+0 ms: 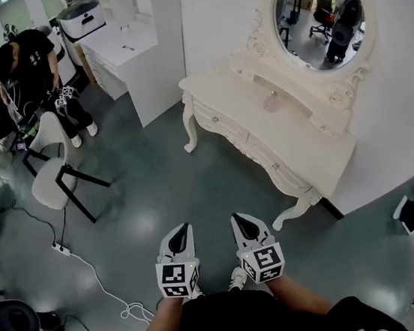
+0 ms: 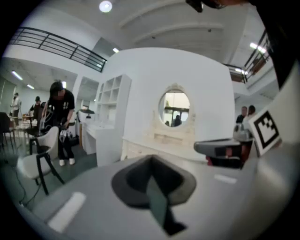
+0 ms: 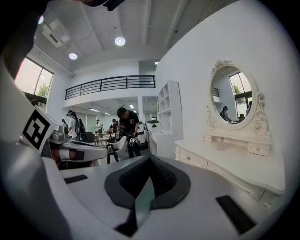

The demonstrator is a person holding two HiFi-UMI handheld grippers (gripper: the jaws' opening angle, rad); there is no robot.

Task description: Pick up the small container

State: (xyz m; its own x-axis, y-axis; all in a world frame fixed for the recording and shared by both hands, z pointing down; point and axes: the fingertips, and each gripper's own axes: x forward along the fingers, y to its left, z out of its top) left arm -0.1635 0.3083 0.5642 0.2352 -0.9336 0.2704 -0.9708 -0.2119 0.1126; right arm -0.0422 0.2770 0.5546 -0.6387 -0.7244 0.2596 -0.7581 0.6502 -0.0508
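Observation:
A small pale pink container point(image 1: 271, 102) stands on the white dressing table point(image 1: 252, 136), under its oval mirror point(image 1: 319, 16). Both grippers are low in the head view, held over the grey floor well short of the table. The left gripper point(image 1: 179, 233) and the right gripper point(image 1: 243, 219) are side by side, each with its jaws together and nothing between them. In the left gripper view the jaws point(image 2: 151, 160) meet in a point, with the table point(image 2: 140, 149) far ahead. The right gripper view shows shut jaws point(image 3: 150, 158) and the table point(image 3: 234, 164) to the right.
A person in black point(image 1: 27, 63) bends over near a white chair point(image 1: 52, 170) at the upper left. A white cabinet point(image 1: 132, 57) stands behind. A power strip and cable point(image 1: 61, 249) lie on the floor at the left. Someone's shoe point(image 1: 403, 209) shows at the right edge.

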